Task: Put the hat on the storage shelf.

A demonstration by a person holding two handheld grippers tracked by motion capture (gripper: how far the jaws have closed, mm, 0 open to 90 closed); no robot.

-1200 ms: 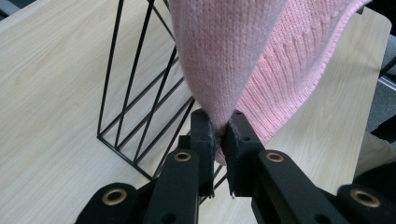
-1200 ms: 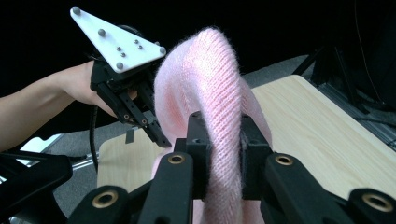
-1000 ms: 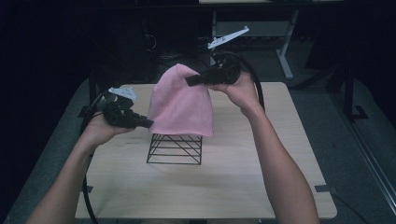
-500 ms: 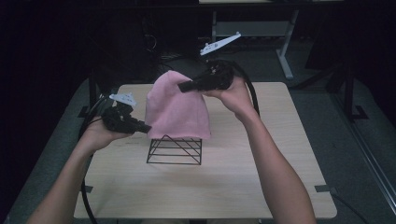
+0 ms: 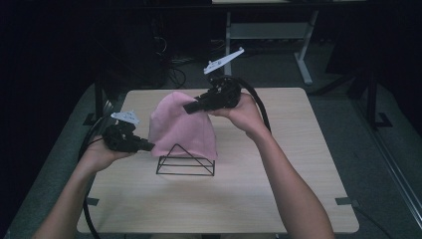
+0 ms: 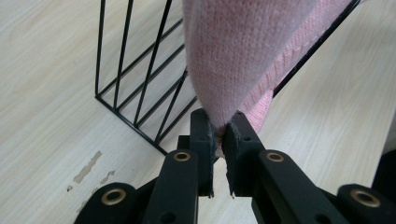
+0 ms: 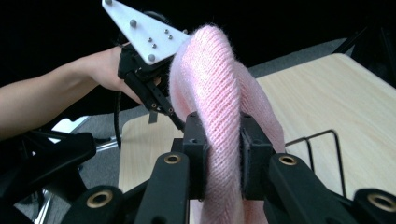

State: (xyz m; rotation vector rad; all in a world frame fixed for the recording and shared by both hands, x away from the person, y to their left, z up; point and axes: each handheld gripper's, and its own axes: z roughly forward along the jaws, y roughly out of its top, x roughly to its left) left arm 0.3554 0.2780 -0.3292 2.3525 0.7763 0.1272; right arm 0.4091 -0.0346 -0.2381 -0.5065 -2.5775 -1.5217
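A pink knitted cloth (image 5: 180, 127) hangs draped over a black wire rack (image 5: 185, 162) in the middle of the table. My left gripper (image 5: 149, 146) is shut on the cloth's lower left corner (image 6: 233, 60), its jaws pinching the knit just beside the rack (image 6: 135, 84). My right gripper (image 5: 189, 106) is shut on a thick fold at the cloth's top right (image 7: 219, 107), held up above the rack (image 7: 322, 149). In the right gripper view the left gripper (image 7: 161, 100) and its hand appear beyond the cloth.
The light wooden table (image 5: 298, 164) has open surface in front and to the right of the rack. Cables (image 5: 259, 104) trail from both grippers. A desk frame (image 5: 298, 50) stands on the dark floor behind the table.
Both grippers have lowered and shifted left with the cloth, which now sits lower over the rack. Their grip on it is unchanged.
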